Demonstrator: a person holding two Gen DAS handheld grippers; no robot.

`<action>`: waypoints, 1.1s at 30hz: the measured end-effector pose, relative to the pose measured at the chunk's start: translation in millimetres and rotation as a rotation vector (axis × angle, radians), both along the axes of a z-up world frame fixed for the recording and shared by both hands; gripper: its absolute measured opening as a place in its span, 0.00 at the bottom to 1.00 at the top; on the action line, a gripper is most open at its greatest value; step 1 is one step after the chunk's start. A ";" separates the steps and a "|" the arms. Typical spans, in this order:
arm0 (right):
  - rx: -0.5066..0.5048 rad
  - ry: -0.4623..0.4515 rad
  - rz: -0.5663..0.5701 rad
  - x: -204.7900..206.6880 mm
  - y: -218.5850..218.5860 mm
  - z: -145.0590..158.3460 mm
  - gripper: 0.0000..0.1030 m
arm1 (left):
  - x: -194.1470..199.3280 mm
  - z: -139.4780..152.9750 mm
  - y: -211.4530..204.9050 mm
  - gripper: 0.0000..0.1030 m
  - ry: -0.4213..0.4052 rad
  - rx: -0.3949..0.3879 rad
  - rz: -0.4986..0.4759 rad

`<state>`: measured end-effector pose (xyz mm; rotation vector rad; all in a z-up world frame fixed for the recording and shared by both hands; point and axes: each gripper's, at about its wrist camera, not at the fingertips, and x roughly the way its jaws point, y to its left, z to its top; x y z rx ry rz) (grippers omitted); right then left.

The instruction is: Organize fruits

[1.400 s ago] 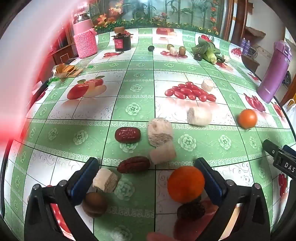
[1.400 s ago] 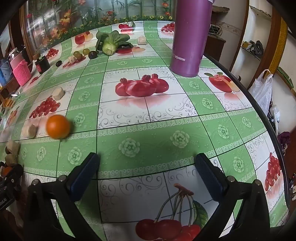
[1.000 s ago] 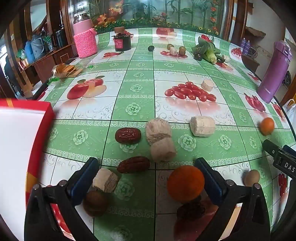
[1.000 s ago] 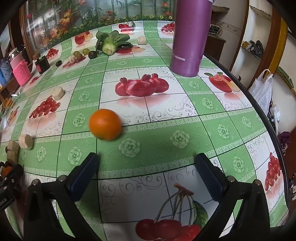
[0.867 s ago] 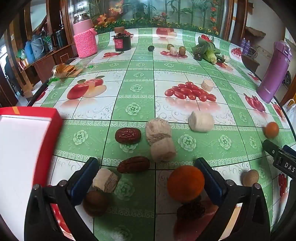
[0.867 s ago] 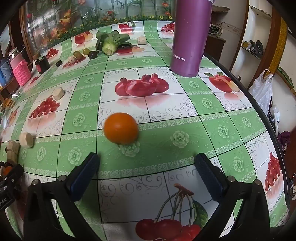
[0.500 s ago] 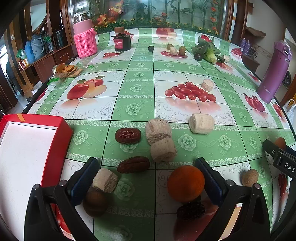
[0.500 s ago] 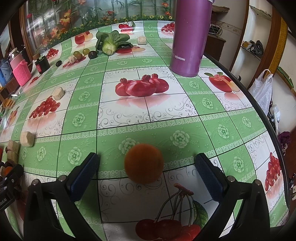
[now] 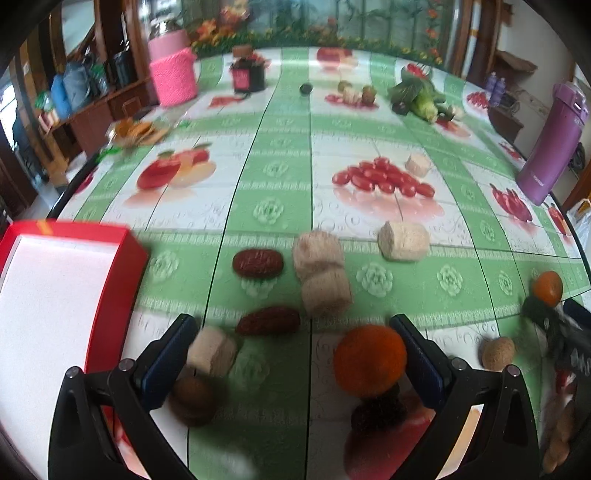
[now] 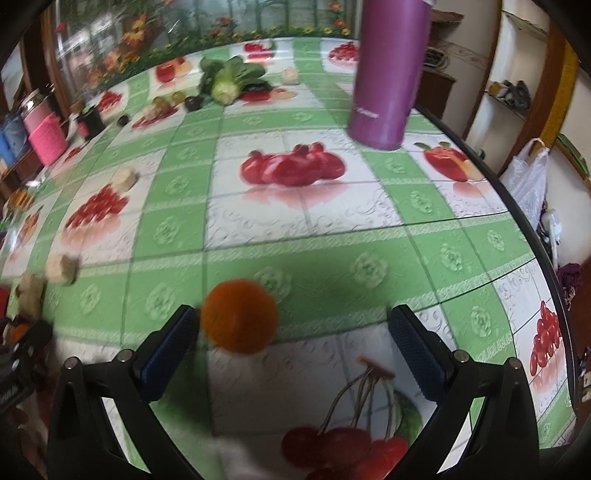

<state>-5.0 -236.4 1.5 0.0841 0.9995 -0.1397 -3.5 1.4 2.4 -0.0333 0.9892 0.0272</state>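
Counter (image 9: 280,177) covered by a glossy green-and-white checked cloth printed with fruit. Glass-fronted panel (image 9: 332,22) with painted flowers and bamboo runs along the far edge. Dark wooden shelving (image 9: 92,107) stands left. Pale wall and wooden shelves (image 10: 517,92) stand right, with a white plastic bag (image 10: 528,181) hanging nearby. Daylight, even.

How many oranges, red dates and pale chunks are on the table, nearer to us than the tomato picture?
Oranges: 2
Red dates: 2
Pale chunks: 4
Total: 8
One dark fruit is too blurred to name, so it is left out.
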 end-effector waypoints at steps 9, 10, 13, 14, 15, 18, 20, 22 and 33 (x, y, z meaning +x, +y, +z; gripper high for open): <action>0.024 -0.244 0.144 -67.3 25.9 60.3 1.00 | -66.8 56.5 4.5 0.93 -0.194 0.063 0.005; 0.043 -0.253 0.146 -72.0 26.5 62.1 1.00 | -72.7 61.1 5.8 0.93 -0.205 0.062 0.002; 0.105 -0.279 0.147 -85.4 30.3 63.8 1.00 | -85.7 69.7 11.1 0.93 -0.220 0.060 0.004; 0.124 -0.283 0.151 -89.1 33.1 63.6 1.00 | -89.6 70.8 12.7 0.93 -0.219 0.064 0.005; 0.132 -0.283 0.153 -91.1 34.8 62.6 1.00 | -92.5 72.5 14.0 0.93 -0.222 0.069 0.007; 0.145 -0.277 0.173 -96.0 45.4 60.4 1.00 | -98.3 75.3 17.7 0.93 -0.241 0.094 0.016; 0.136 -0.279 0.179 -97.0 50.2 59.6 1.00 | -101.7 76.4 23.4 0.93 -0.241 0.079 0.018; 0.121 -0.273 0.193 -97.4 55.9 58.7 1.00 | -102.5 76.8 27.3 0.93 -0.243 0.075 0.030; 0.101 -0.256 0.235 -103.1 55.3 53.5 1.00 | -104.4 64.1 48.6 0.93 -0.216 0.098 0.054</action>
